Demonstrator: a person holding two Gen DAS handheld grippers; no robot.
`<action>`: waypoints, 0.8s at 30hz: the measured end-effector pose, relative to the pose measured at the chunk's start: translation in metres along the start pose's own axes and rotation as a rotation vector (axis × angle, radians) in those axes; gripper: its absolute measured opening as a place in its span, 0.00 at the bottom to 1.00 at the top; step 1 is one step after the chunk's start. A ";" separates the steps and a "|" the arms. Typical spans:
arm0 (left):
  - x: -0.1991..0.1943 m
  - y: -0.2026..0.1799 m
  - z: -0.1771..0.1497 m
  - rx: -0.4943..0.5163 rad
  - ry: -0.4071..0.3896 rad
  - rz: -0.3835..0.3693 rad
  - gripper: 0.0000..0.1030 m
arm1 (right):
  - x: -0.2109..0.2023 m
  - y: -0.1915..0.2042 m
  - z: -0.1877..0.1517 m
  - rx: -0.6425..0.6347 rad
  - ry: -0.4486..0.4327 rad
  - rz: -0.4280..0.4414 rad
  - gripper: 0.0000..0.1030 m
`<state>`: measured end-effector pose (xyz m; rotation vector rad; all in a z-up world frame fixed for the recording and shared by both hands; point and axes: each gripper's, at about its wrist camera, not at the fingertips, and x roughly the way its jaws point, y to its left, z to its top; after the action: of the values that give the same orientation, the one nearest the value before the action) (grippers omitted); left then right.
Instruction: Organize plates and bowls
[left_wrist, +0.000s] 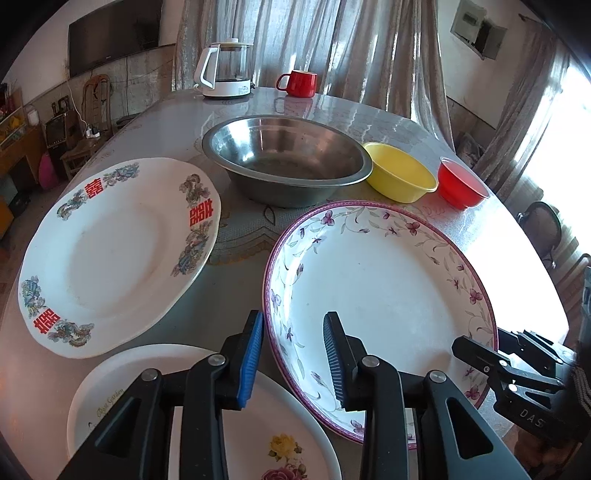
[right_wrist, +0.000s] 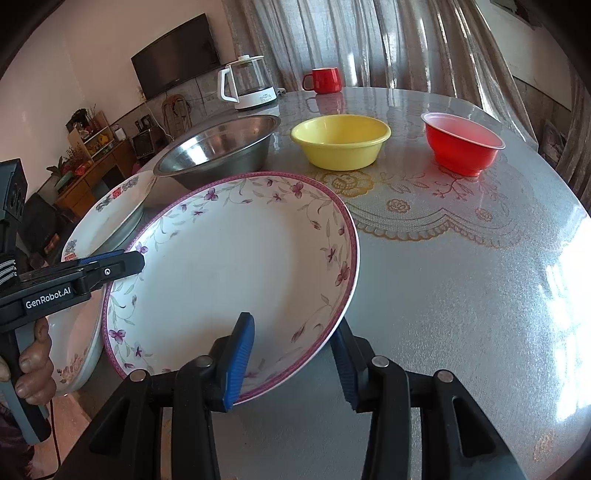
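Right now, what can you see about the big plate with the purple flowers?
The purple-flower plate is round, white and glossy like china, with a purple rim band and vine pattern. It is empty and tilted, its far edge raised. The right gripper straddles its near rim, one finger inside, one beneath. The left gripper straddles its other edge.

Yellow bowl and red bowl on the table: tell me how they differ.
The yellow bowl is wider and a solid yellow inside and out; the red bowl is narrower, with a pale rim and a paler pinkish inside. The yellow bowl sits next to the steel basin, between it and the red bowl; the red bowl stands at the end of the row, nearest the table edge. Both stand upright and look empty.
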<state>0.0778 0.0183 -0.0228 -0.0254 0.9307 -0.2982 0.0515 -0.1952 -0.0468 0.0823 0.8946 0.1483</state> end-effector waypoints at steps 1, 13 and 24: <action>0.000 -0.002 -0.001 0.009 -0.004 0.008 0.31 | -0.001 0.001 -0.001 -0.003 0.004 0.000 0.41; -0.003 0.002 -0.002 -0.001 -0.037 -0.042 0.42 | -0.006 0.006 -0.005 -0.015 0.025 -0.006 0.43; -0.032 0.035 -0.004 -0.122 -0.168 -0.091 0.54 | -0.014 0.001 -0.005 0.020 0.022 0.000 0.43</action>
<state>0.0649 0.0605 -0.0053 -0.2028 0.7807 -0.3181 0.0392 -0.1963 -0.0392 0.0992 0.9183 0.1402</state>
